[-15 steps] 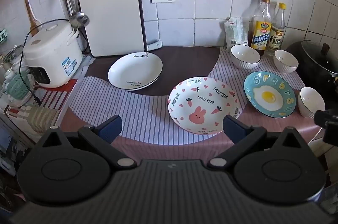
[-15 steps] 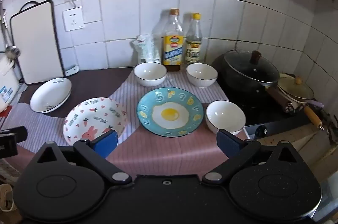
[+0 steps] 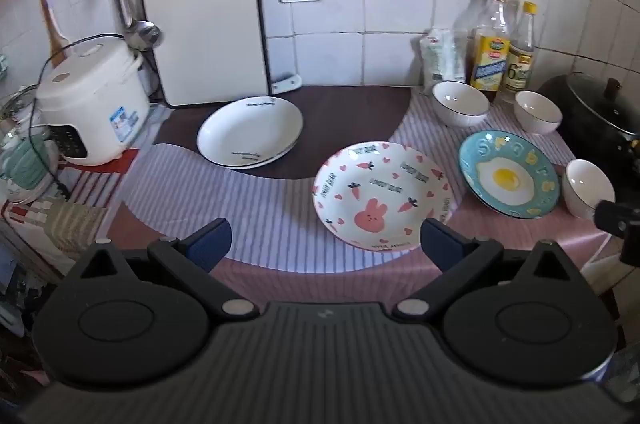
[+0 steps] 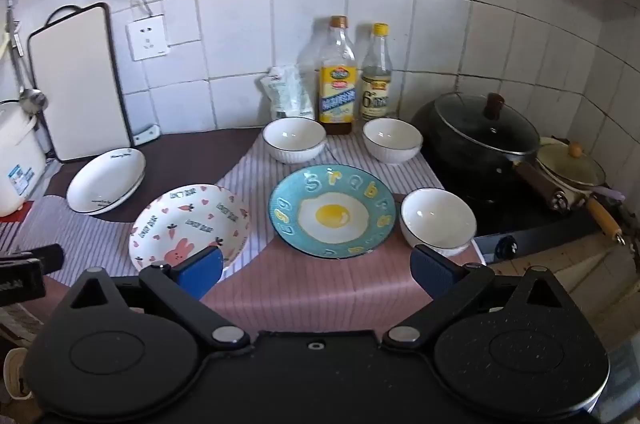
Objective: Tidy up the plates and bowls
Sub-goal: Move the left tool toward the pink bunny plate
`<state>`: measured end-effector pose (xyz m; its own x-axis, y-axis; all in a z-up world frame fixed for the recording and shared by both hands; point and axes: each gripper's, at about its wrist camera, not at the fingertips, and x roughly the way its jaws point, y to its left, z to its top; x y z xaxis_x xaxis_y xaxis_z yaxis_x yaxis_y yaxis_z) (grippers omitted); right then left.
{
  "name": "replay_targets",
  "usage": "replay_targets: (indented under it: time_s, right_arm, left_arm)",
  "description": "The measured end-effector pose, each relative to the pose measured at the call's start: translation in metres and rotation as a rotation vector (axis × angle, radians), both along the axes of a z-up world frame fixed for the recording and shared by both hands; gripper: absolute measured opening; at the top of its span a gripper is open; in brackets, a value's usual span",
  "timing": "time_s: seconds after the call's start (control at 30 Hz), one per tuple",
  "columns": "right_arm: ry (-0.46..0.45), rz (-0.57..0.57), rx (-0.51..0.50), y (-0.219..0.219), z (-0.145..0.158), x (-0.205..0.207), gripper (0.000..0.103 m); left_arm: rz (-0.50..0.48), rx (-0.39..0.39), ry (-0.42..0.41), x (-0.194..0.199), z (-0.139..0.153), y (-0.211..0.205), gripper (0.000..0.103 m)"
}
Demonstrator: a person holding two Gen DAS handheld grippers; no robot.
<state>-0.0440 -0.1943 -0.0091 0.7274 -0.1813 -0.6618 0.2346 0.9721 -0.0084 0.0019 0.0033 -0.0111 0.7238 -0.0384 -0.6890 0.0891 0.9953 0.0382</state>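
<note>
A: Which tongs sit nearer the bunny plate (image 3: 383,195)?

B: The left tongs (image 3: 324,242), spread wide and empty; it lies at one o'clock, just beyond them. The right tongs (image 4: 316,270), also wide and empty, face the egg plate (image 4: 332,210) at twelve, bowls (image 4: 294,138) farther.

A: Any change?

B: Hardly; both views match half a second ago.

Home kitchen; tiled wall (image 4: 400,24); rice cooker (image 3: 92,104); lidded wok (image 4: 480,140) on stove; oil bottles (image 4: 337,76); chopping board (image 3: 204,20); plates, bowls on counter.
</note>
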Motion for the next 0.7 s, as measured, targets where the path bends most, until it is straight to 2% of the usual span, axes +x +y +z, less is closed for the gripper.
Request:
replay_targets:
  time_s: [0.2, 0.37, 0.7]
  right_arm:
    - [0.002, 0.018, -0.003, 0.005, -0.002, 0.003, 0.101]
    - [0.007, 0.026, -0.001, 0.007, -0.006, 0.003, 0.101]
    - [-0.002, 0.032, -0.001, 0.009, -0.008, 0.001, 0.101]
  left_arm:
    - [-0.009, -0.023, -0.006, 0.000, -0.003, 0.001, 0.103]
    - [-0.006, -0.027, 0.030, 0.002, -0.009, 0.003, 0.103]
    - [0.003, -0.017, 0.031, 0.004, -0.012, 0.003, 0.103]
